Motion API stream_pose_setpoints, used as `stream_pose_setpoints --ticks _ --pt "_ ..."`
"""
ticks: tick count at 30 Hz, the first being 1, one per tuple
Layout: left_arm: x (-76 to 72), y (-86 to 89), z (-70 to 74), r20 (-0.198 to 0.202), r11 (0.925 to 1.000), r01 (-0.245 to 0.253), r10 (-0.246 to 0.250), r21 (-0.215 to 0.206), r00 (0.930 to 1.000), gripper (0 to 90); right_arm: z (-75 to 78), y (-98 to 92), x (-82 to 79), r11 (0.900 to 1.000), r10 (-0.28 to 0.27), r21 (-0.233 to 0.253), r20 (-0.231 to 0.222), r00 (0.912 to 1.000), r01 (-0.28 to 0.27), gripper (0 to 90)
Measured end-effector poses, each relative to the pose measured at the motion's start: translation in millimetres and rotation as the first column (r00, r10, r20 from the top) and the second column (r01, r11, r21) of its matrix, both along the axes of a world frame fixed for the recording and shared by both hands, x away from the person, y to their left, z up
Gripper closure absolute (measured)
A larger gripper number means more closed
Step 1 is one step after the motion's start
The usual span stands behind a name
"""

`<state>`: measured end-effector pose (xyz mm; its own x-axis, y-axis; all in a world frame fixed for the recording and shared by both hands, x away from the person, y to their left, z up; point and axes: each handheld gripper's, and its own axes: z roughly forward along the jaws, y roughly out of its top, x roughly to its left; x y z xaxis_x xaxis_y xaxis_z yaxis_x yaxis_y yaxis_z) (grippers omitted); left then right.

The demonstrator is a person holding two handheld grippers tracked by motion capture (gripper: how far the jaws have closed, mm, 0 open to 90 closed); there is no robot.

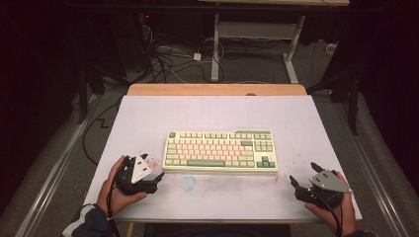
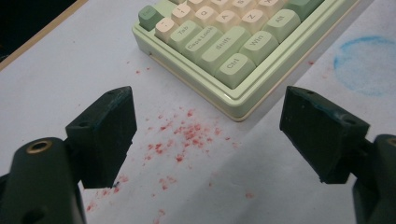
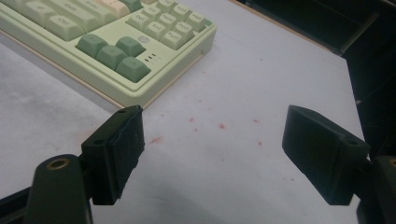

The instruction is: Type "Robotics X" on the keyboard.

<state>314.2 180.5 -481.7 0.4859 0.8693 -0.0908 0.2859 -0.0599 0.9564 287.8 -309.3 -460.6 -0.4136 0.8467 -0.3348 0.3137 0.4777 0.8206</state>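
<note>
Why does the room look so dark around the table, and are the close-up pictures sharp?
High view: light falls on the white table while the floor and room edges sink into black; the keyboard looks soft and grainy. Left gripper view: the keyboard's key legends read clearly, and the left gripper is dark with little detail. Right gripper view: the far keys blur slightly.

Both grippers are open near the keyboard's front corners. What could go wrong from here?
1. The keyboard lies flat on the white mat; a jaw may push its thin corner and slide it instead of gripping.
2. The left gripper and right gripper sit at opposite ends, so an uneven lift could tilt it.
3. A jaw landing on top could press keys such as Ctrl.
</note>
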Motion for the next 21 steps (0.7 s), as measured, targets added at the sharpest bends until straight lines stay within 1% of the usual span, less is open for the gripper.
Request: stream_pose_setpoints --ticks 3,5,7,10,13,21 --pt "0.5 0.3 0.1 -0.005 1.0 -0.003 0.003 -0.007 1.0 17.5 1.3 0.6 1.0 1.0 0.005 0.013 0.007 1.0 -0.006 23.2" --pt "1.0 0.2 -0.2 -0.007 1.0 -0.003 0.003 -0.001 1.0 17.5 1.4 1.1 1.6 1.0 0.011 0.009 0.009 0.9999 -0.011 23.0" --pt "1.2 -0.4 -0.2 -0.008 1.0 -0.003 0.003 -0.006 1.0 17.5 0.9 1.0 1.1 1.0 0.014 0.007 0.011 0.9998 -0.014 22.6" --pt "0.7 -1.2 -0.1 -0.008 1.0 -0.001 0.001 -0.001 1.0 17.5 0.7 -0.2 1.5 1.0 0.011 -0.005 0.01 0.9999 -0.011 22.3" --pt "0.5 -1.8 -0.5 -0.011 1.0 0.001 -0.001 0.002 0.9999 17.5 1.5 -2.1 1.8 1.0 0.007 0.007 0.011 0.9999 -0.007 22.3" --pt "0.8 -1.1 -0.8 -0.014 1.0 0.0 0.0 -0.002 0.9999 17.5 2.7 -1.9 1.5 1.0 0.005 0.002 0.019 0.9998 -0.005 22.2"
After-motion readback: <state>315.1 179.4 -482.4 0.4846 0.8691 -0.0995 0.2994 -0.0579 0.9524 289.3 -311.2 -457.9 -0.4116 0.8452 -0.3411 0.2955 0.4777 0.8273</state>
